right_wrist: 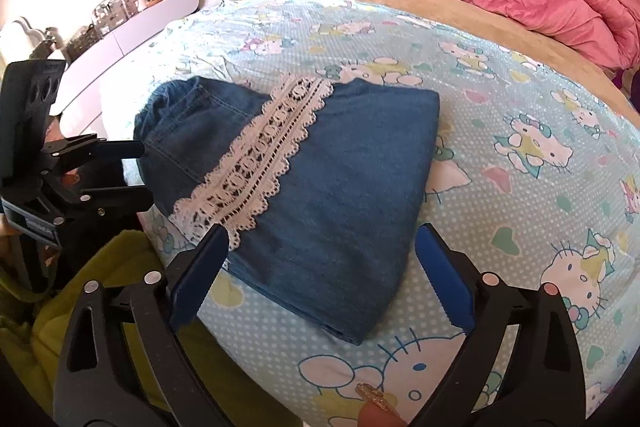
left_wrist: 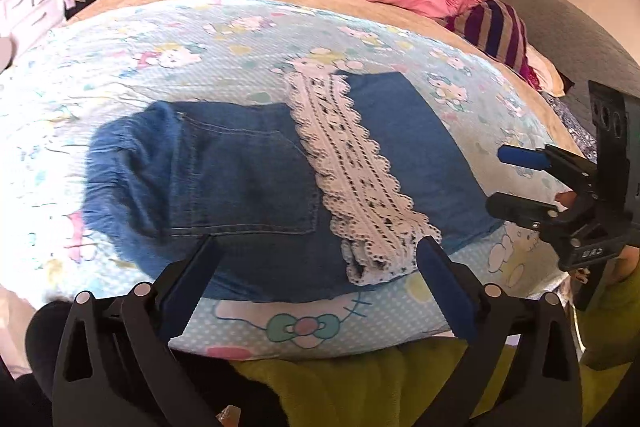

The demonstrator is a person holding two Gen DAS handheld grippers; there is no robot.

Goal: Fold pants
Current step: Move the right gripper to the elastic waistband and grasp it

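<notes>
Right wrist view: denim pants (right_wrist: 320, 179) w/ lace trim lie folded on bed (right_wrist: 520, 227); both claws, left claw (left_wrist: 316, 267) & right claw (right_wrist: 320, 259), spread wide, empty; edges should be squared gently.

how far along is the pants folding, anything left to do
Done, it seems: the denim pants lie as a compact folded stack on the cartoon sheet, their lace trim across the top. In hand: nothing; the left gripper and right gripper are both open and empty. Left: perhaps only tidying the bunched waistband.
</notes>
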